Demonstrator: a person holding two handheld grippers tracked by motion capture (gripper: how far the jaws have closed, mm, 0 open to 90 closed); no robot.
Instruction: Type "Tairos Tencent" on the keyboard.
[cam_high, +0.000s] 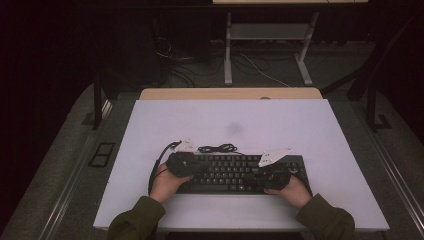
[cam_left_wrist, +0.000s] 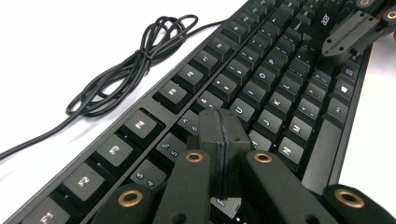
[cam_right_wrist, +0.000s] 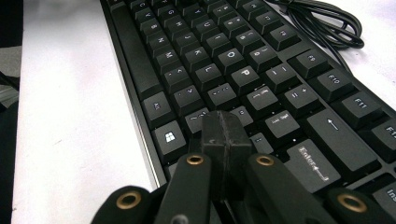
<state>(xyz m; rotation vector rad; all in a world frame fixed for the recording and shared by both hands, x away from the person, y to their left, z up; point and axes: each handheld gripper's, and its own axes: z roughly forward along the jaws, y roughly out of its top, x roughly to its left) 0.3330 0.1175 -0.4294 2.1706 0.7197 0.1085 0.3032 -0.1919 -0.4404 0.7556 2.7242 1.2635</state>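
Over keyboard (cam_high: 235, 172), left gripper (cam_left_wrist: 223, 128), right gripper (cam_right_wrist: 224, 130)

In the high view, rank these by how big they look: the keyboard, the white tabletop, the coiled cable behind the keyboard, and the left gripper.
1. white tabletop, by far the largest.
2. keyboard.
3 and 4. left gripper and coiled cable look similar in extent, so I won't rank them.

The high view looks forward and down from above the person's side onto the whole table (cam_high: 150, 125), while both gripper views ride low and close along their tongs, sharing the keyboard (cam_high: 235, 172) and its coiled cable (cam_left_wrist: 126, 65).
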